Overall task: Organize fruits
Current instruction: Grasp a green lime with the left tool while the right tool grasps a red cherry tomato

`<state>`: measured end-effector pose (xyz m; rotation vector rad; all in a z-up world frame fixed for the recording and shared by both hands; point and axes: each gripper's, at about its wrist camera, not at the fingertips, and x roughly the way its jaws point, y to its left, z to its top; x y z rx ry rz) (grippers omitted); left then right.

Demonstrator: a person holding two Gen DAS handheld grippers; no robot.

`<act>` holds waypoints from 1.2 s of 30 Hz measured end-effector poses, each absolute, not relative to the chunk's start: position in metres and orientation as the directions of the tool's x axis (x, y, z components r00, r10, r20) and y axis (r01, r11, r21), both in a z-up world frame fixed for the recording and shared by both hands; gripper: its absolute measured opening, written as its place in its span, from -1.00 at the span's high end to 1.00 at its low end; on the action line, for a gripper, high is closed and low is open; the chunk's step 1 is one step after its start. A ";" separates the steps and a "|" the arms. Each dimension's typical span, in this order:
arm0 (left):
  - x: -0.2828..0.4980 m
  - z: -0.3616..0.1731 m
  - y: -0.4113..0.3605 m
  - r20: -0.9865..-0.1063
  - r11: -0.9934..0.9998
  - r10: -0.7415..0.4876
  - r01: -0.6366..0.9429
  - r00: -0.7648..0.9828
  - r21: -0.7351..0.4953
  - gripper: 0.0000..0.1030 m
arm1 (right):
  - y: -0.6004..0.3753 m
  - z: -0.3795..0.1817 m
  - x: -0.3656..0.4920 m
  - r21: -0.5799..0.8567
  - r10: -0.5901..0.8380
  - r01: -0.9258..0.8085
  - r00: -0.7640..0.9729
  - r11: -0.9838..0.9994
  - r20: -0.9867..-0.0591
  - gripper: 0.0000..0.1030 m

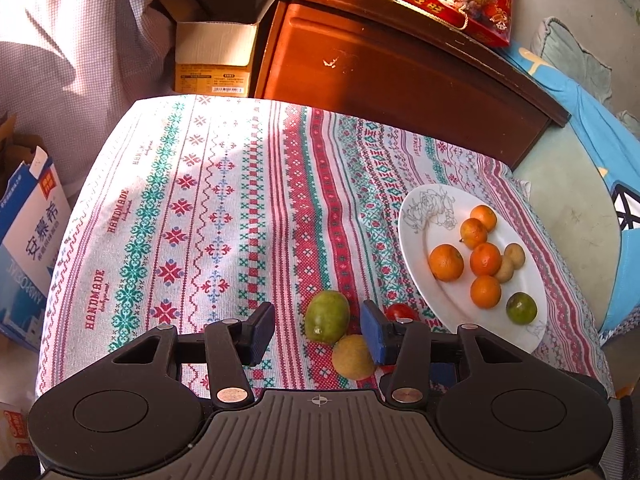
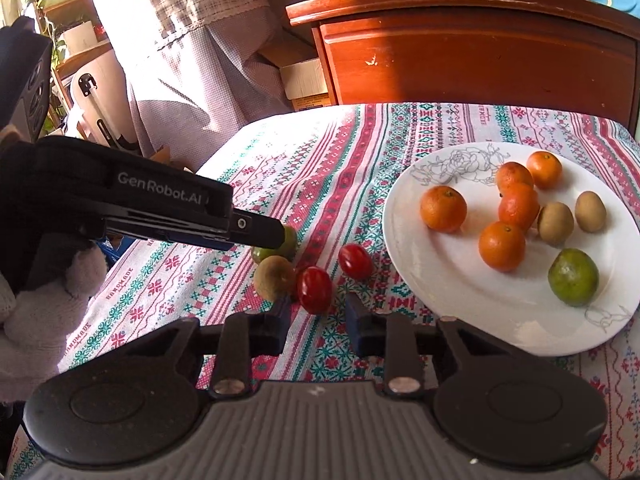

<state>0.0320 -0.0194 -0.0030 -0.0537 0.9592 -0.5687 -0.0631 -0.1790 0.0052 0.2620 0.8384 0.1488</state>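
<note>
Fruits lie loose on the tabletop (image 1: pixel 224 208): a green fruit (image 1: pixel 327 317) and a brownish fruit (image 1: pixel 353 357) between the spread-apart, empty left tongs (image 1: pixel 316 330). Two red tomatoes (image 2: pixel 315 290) lie just ahead of the right tongs (image 2: pixel 318 322), likewise spread and empty. Oranges (image 2: pixel 443 209) fill the white plate (image 2: pixel 408 248) at right.

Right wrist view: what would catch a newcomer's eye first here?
The white plate on the right of the patterned tablecloth, piled with oranges, a green citrus and small brown fruits. Left of it, two red tomatoes lie loose on the cloth, with the left gripper open around a green fruit.
</note>
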 end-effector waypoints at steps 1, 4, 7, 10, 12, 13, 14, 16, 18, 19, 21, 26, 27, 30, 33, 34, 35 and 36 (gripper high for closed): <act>0.032 -0.005 -0.020 -0.761 0.854 -0.479 0.433 0.438 -0.288 0.19 | -0.180 0.005 -0.063 0.291 0.232 -0.023 0.662 0.957 -0.713 0.52; 0.034 -0.010 -0.020 -0.768 0.856 -0.477 0.422 0.428 -0.297 0.26 | -0.181 0.004 -0.062 0.296 0.232 -0.016 0.665 0.955 -0.710 0.64; 0.036 -0.013 -0.020 -0.768 0.854 -0.483 0.420 0.422 -0.307 0.27 | -0.183 0.004 -0.063 0.296 0.228 -0.010 0.665 0.955 -0.711 0.67; 0.034 -0.013 -0.022 -0.763 0.848 -0.489 0.434 0.422 -0.304 0.41 | -0.188 0.005 -0.064 0.297 0.214 0.010 0.668 0.955 -0.713 0.67; 0.032 -0.011 -0.021 -0.756 0.849 -0.488 0.440 0.436 -0.294 0.50 | -0.191 0.005 -0.064 0.302 0.208 0.027 0.668 0.953 -0.715 0.67; 0.032 -0.010 -0.021 -0.753 0.850 -0.486 0.440 0.443 -0.289 0.50 | -0.192 0.005 -0.065 0.299 0.201 0.034 0.669 0.954 -0.716 0.67; 0.032 -0.009 -0.020 -0.751 0.851 -0.484 0.440 0.449 -0.286 0.50 | -0.194 0.006 -0.065 0.294 0.190 0.044 0.670 0.955 -0.718 0.67; 0.033 -0.009 -0.017 -0.751 0.851 -0.488 0.436 0.446 -0.294 0.50 | -0.197 0.005 -0.064 0.303 0.187 0.060 0.670 0.951 -0.718 0.67; 0.034 -0.011 -0.019 -0.753 0.846 -0.494 0.440 0.435 -0.300 0.49 | -0.198 0.004 -0.064 0.308 0.188 0.065 0.669 0.949 -0.719 0.67; 0.033 -0.012 -0.020 -0.754 0.846 -0.492 0.443 0.434 -0.298 0.47 | -0.197 0.004 -0.064 0.309 0.190 0.062 0.670 0.949 -0.718 0.64; 0.032 -0.012 -0.024 -0.754 0.845 -0.489 0.451 0.439 -0.286 0.47 | -0.196 0.005 -0.064 0.310 0.192 0.058 0.674 0.949 -0.714 0.58; 0.031 -0.017 -0.031 -0.755 0.845 -0.479 0.466 0.447 -0.261 0.47 | -0.197 0.003 -0.061 0.306 0.186 0.062 0.677 0.950 -0.712 0.57; 0.031 -0.017 -0.033 -0.755 0.846 -0.476 0.470 0.451 -0.252 0.47 | -0.197 0.003 -0.061 0.307 0.184 0.064 0.679 0.950 -0.711 0.57; 0.030 -0.017 -0.034 -0.756 0.845 -0.472 0.478 0.454 -0.240 0.49 | -0.198 0.003 -0.059 0.310 0.190 0.059 0.678 0.949 -0.710 0.57; 0.028 -0.016 -0.033 -0.752 0.843 -0.475 0.482 0.456 -0.240 0.53 | -0.198 0.003 -0.059 0.316 0.197 0.057 0.675 0.947 -0.712 0.61; 0.027 -0.016 -0.032 -0.752 0.844 -0.473 0.479 0.458 -0.239 0.53 | -0.197 0.004 -0.059 0.318 0.200 0.055 0.673 0.947 -0.712 0.61; 0.027 -0.016 -0.031 -0.753 0.847 -0.469 0.476 0.461 -0.236 0.53 | -0.197 0.004 -0.060 0.319 0.202 0.053 0.672 0.946 -0.712 0.62; 0.026 -0.015 -0.029 -0.753 0.850 -0.465 0.473 0.465 -0.233 0.53 | -0.196 0.005 -0.060 0.320 0.205 0.050 0.671 0.946 -0.713 0.62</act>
